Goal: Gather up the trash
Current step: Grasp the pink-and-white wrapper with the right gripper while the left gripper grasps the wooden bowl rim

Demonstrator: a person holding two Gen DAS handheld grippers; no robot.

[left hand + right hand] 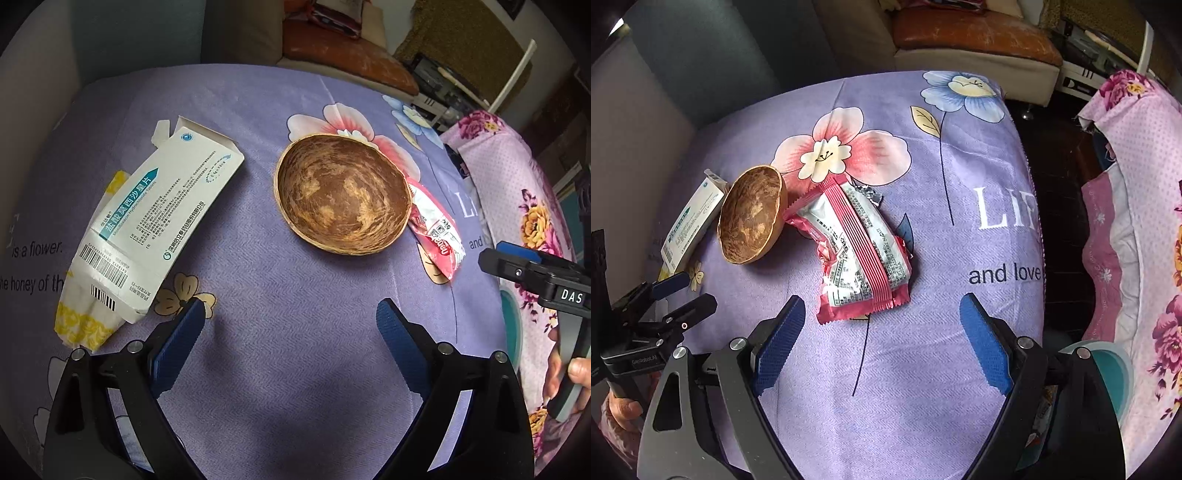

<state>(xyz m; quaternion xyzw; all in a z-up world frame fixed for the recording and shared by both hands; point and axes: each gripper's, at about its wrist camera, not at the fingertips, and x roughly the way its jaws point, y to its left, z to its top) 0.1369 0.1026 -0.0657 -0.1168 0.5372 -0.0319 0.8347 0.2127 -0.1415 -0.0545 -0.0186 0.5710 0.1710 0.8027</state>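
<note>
A torn white medicine box [159, 218] lies at the left of the purple flowered cloth [295, 350], on top of a yellow-and-white tissue pack [81, 325]. A brown wooden bowl [343, 194] sits mid-table, empty. A crumpled red-and-white snack wrapper [857, 251] lies just right of the bowl [753, 218], with a scrap of silver foil [868, 194] behind it. My left gripper [290, 310] hovers open over bare cloth in front of the bowl. My right gripper [882, 306] stands wide open just short of the wrapper, nothing between its fingers.
A teal bin [1108, 373] stands beyond the table's right edge, beside a pink flowered cover [1145, 184]. A dark floor gap [1060, 206] runs between the table and that cover. A brown cushioned seat [967, 33] lies behind. A hand [624, 410] holds the left gripper [676, 295].
</note>
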